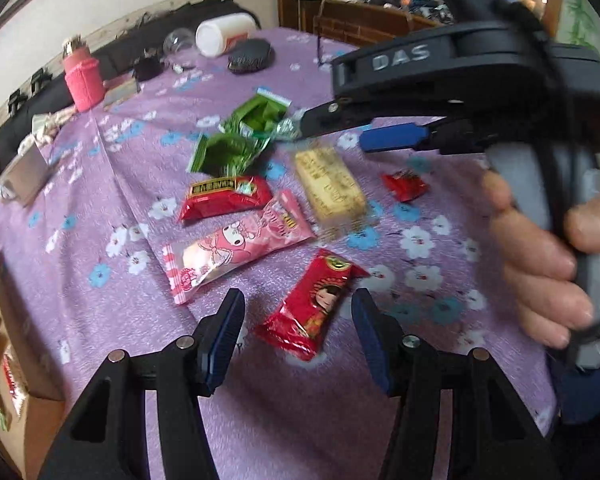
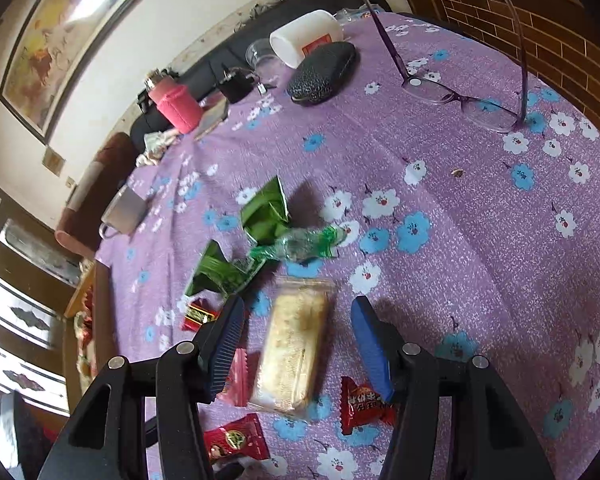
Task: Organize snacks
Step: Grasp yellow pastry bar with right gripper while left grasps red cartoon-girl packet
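Note:
Snacks lie scattered on a purple flowered tablecloth [image 1: 100,200]. In the left wrist view my left gripper [image 1: 298,320] is open above a red packet with a doll face [image 1: 312,304], which lies between its fingers. Beyond are a pink My Melody packet [image 1: 236,248], a red bar packet [image 1: 224,198], green packets [image 1: 240,136], a yellow biscuit pack [image 1: 330,186] and a small red candy [image 1: 404,186]. My right gripper [image 1: 332,132] hovers open over the biscuit pack. In the right wrist view the right gripper [image 2: 298,320] straddles the biscuit pack [image 2: 294,352], empty.
At the table's far side stand a pink bottle [image 2: 176,108], a white jar on its side [image 2: 304,36], a black glasses case [image 2: 322,70], glasses [image 2: 460,100] and a metal cup [image 2: 124,210]. A cardboard box with snacks [image 1: 4,360] sits at the left edge.

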Action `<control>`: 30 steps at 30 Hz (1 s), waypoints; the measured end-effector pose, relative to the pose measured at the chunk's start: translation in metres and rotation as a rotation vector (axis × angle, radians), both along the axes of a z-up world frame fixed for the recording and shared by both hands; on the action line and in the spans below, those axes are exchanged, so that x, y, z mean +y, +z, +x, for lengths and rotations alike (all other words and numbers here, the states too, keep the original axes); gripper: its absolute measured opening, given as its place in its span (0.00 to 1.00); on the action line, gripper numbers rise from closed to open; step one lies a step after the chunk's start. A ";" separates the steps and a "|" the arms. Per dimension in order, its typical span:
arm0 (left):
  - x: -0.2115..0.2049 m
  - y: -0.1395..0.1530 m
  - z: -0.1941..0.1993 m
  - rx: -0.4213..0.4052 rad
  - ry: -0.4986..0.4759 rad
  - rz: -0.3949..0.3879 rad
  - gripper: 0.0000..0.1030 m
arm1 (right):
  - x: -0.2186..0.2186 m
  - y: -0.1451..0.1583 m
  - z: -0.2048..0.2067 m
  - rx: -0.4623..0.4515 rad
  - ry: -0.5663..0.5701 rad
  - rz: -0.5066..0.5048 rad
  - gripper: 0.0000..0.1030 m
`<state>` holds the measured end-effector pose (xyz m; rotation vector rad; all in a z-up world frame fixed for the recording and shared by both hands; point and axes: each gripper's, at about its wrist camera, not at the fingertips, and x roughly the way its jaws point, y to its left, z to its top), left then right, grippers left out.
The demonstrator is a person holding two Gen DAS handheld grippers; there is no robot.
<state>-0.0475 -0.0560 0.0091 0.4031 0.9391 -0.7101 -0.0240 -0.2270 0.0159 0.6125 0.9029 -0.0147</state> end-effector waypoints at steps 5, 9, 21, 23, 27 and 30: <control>0.004 -0.006 0.010 -0.011 0.046 -0.028 0.35 | 0.010 0.000 0.002 0.026 0.016 -0.084 0.57; 0.015 -0.004 0.020 0.008 0.096 -0.081 0.21 | 0.021 -0.002 0.005 0.045 0.051 -0.151 0.57; 0.044 0.004 0.034 0.038 0.194 -0.200 0.21 | 0.066 -0.008 0.007 0.067 0.147 -0.473 0.34; 0.048 0.007 0.035 0.026 0.207 -0.216 0.21 | 0.057 -0.006 0.006 0.059 0.116 -0.426 0.34; 0.055 0.013 0.036 -0.002 0.232 -0.242 0.21 | 0.045 0.007 0.001 -0.022 0.072 -0.331 0.34; 0.061 0.020 0.035 -0.040 0.260 -0.266 0.21 | 0.047 0.020 -0.007 -0.106 0.070 -0.299 0.34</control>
